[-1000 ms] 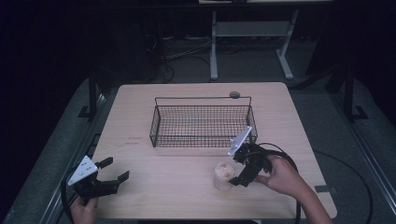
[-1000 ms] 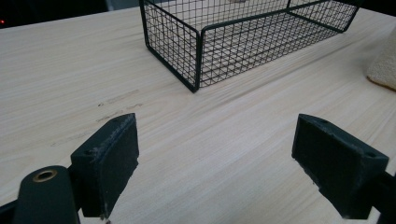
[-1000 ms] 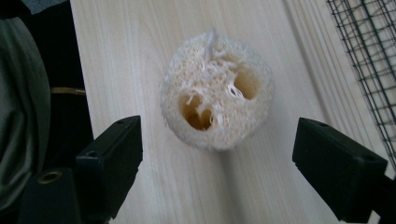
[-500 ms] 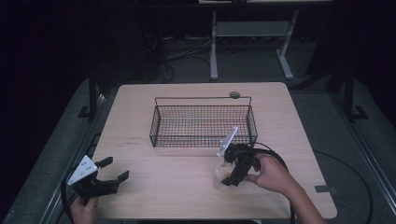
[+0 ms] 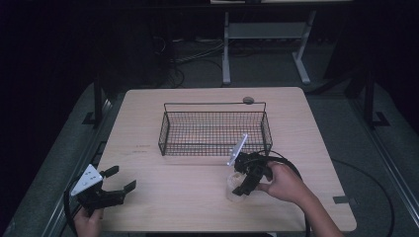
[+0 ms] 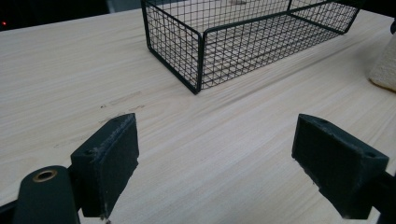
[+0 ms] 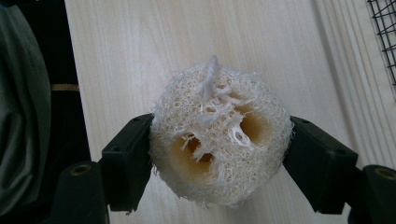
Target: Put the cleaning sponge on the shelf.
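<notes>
Beside wire basket (image 5: 214, 128), loofah (image 7: 219, 158) in right tongs (image 7: 219, 168)

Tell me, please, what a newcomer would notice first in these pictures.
First, the pale loofah sponge between the jaws of the right tool, near the table's front right. Next, the black wire basket at the table's middle. The left tool waits open at the front left corner.

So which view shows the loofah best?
The right gripper view: the loofah sits close up between the jaws, fibres and holes plain. The high view shows a small pale lump; the left gripper view catches its edge at the frame's right.
</notes>
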Tool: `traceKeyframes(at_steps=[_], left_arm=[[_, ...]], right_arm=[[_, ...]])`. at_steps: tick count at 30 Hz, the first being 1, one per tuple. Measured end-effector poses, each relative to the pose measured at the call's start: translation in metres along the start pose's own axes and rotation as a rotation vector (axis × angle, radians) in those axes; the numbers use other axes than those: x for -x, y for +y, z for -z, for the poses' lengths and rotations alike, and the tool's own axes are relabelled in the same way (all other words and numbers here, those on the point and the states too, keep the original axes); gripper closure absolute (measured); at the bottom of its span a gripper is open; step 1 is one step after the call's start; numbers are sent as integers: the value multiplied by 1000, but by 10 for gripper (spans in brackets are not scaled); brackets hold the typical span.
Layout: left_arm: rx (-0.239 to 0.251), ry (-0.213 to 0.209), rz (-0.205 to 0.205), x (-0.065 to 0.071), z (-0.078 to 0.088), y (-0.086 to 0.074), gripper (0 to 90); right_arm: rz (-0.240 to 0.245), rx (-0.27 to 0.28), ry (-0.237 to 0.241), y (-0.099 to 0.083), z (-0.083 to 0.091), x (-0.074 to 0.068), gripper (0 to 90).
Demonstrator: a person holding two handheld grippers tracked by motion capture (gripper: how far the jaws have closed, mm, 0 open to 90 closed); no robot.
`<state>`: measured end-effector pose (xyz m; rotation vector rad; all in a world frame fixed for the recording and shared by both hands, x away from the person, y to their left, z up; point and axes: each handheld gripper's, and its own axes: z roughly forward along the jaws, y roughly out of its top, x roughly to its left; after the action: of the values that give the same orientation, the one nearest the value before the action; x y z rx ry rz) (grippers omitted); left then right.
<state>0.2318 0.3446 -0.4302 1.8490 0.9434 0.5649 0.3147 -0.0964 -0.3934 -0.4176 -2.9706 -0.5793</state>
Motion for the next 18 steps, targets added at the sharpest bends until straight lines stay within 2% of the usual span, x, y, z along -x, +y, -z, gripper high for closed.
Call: traceKeyframes(at_steps=[6, 18], left_arm=[[3, 2, -3, 0, 1, 0, 139], [3, 5, -2, 0, 1, 0, 140]], right_arm=[[5, -3, 4, 1, 1, -1, 276], [2, 39, 4, 0, 18, -1, 278]])
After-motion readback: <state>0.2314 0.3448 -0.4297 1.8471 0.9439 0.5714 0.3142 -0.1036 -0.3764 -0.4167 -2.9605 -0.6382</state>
